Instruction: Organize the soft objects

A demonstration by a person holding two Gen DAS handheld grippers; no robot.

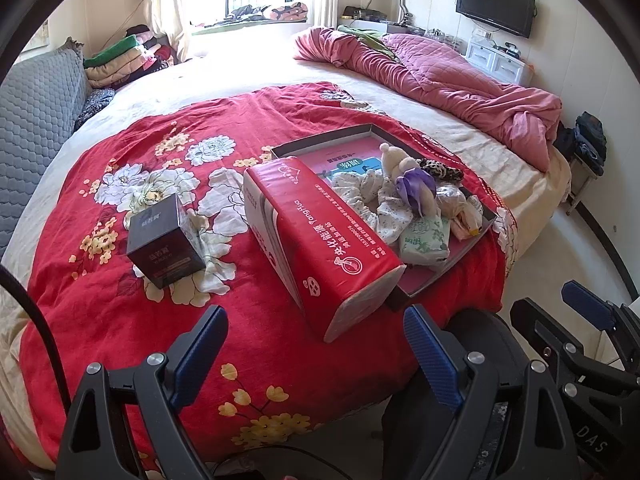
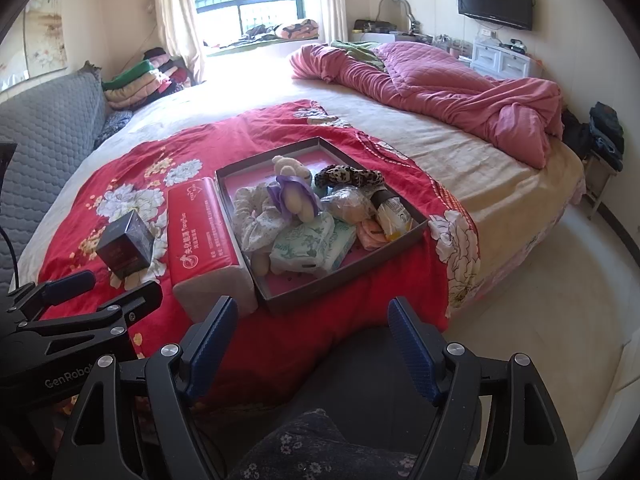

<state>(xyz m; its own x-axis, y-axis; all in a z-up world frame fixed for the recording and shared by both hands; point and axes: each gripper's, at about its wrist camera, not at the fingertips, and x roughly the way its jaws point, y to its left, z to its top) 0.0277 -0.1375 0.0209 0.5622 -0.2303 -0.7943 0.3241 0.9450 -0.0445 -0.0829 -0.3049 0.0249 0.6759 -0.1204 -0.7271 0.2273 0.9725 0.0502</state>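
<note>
A shallow dark tray [image 2: 416, 227] with a pink floor sits on the red floral blanket [image 2: 280, 128]. In it lie a plush toy with a purple bow [image 2: 294, 192], a white floral scrunchie [image 2: 256, 220], a leopard-print hair band [image 2: 348, 176] and green-printed tissue packs [image 2: 308, 246]. A red tissue pack [image 1: 320, 248] lies left of the tray, and a dark box [image 1: 164, 244] further left. My left gripper [image 1: 316, 344] is open and empty, just short of the red pack. My right gripper [image 2: 312, 340] is open and empty, short of the tray's near edge.
A crumpled pink quilt [image 2: 460, 96] covers the bed's far right. A grey padded headboard [image 1: 36, 120] and folded clothes [image 1: 124, 60] stand at left. A television [image 2: 494, 0] and white drawers [image 2: 500, 60] are at the back right. Pale floor [image 2: 540, 300] lies right of the bed.
</note>
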